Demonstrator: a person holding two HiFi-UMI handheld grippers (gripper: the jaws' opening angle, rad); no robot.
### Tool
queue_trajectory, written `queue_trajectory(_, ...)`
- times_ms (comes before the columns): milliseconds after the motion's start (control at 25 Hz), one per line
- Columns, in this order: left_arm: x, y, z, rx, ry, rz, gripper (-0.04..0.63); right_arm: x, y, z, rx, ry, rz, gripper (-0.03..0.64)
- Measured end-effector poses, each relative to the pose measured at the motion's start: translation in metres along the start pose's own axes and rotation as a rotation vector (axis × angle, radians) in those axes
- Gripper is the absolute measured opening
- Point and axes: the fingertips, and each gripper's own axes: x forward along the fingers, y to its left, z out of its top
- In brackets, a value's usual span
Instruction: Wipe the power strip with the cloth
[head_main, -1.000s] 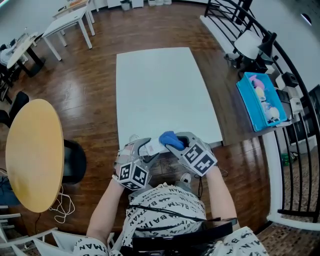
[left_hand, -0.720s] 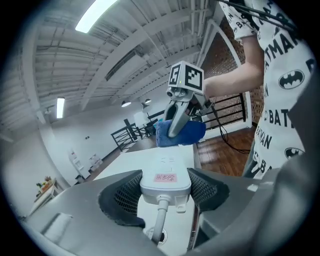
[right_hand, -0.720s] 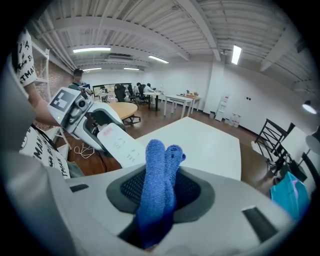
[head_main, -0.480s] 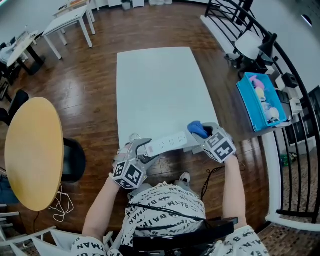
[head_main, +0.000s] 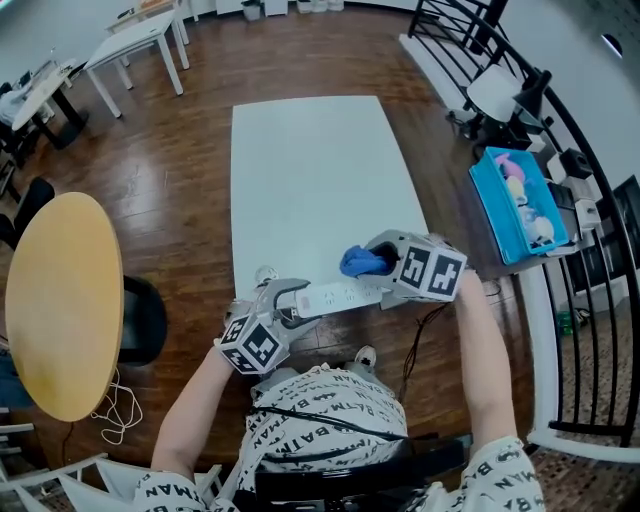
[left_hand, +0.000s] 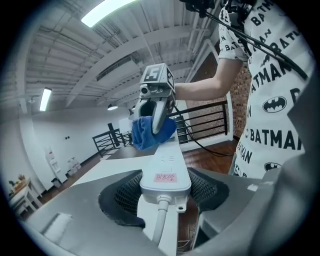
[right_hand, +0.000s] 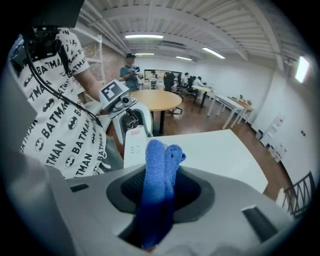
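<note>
A white power strip is held level above the near edge of the white table. My left gripper is shut on its cord end, the jaws pressing both long sides. My right gripper is shut on a folded blue cloth, which sticks up between its jaws. The cloth rests on the strip's far end, the right end in the head view. The strip and my left gripper show beyond the cloth in the right gripper view.
A round wooden table stands to the left. A blue bin with toys sits by a black railing on the right. A black cable hangs below the table edge. White desks are at the far left.
My right gripper with the cloth swung out to the strip's right end and then came back left onto that end. The left gripper kept its hold and shifted slightly.
</note>
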Motion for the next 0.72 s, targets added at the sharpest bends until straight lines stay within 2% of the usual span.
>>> queue_trajectory(200, -0.001, -0.015, 0.003, 0.066, 0.027, -0.055, 0.287, 0.026, 0.018, 0.019, -0.165, 0.095, 0.16, 0.137)
queue_trajectory(360, 0.0, -0.022, 0.004, 0.109, 0.042, -0.067, 0.287, 0.042, 0.036, 0.027, -0.218, 0.124, 0.269, 0.137)
queue_trajectory(720, -0.002, -0.026, 0.003, 0.122, 0.047, -0.086, 0.285, 0.056, 0.048, 0.038, -0.284, 0.127, 0.331, 0.137)
